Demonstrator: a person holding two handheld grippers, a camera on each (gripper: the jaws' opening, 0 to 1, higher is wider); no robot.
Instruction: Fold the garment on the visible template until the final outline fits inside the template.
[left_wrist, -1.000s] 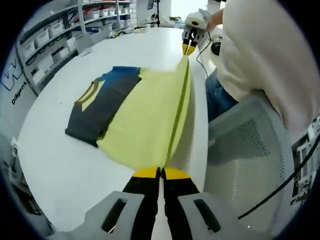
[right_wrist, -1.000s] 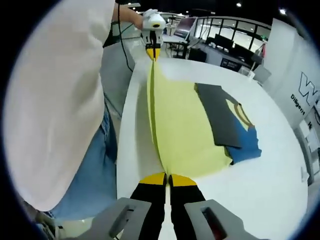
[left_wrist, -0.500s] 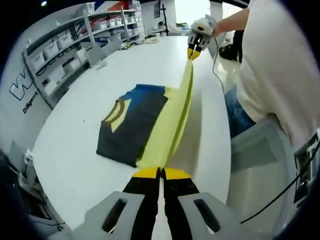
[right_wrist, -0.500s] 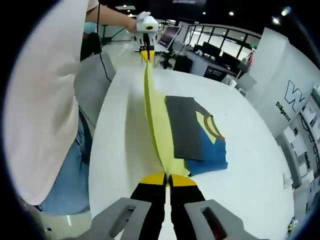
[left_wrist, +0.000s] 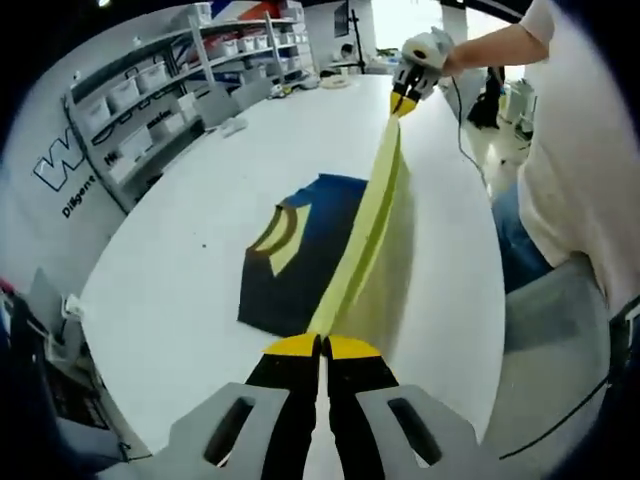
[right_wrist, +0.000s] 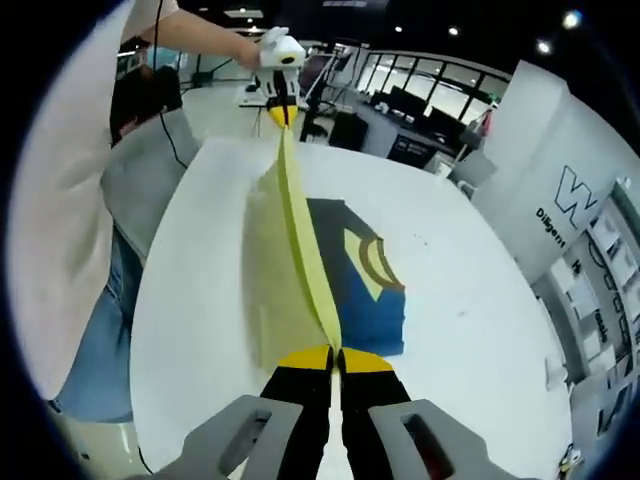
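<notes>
A garment lies on the white table (left_wrist: 180, 270), its dark navy and blue upper part (left_wrist: 300, 255) with a yellow collar flat on the top. The yellow lower part (left_wrist: 372, 215) is raised off the table as a taut, steep sheet between both grippers. My left gripper (left_wrist: 321, 346) is shut on one corner of the yellow edge. My right gripper (left_wrist: 404, 104), held in a hand, pinches the other corner far off. In the right gripper view, my right gripper (right_wrist: 336, 356) is shut on the yellow fabric (right_wrist: 283, 265) and the left gripper (right_wrist: 280, 112) holds the far end above the navy part (right_wrist: 365, 295).
A person in a white shirt (left_wrist: 575, 170) and jeans stands at the table's edge beside a grey mesh chair (right_wrist: 150, 180). Shelves with bins (left_wrist: 150, 85) line the wall beyond the table. Desks with monitors (right_wrist: 400, 105) stand behind.
Both grippers have lifted the yellow edge higher and carried it over toward the navy part. The yellow sheet, spread wide a second ago, now stands steep and narrow.
</notes>
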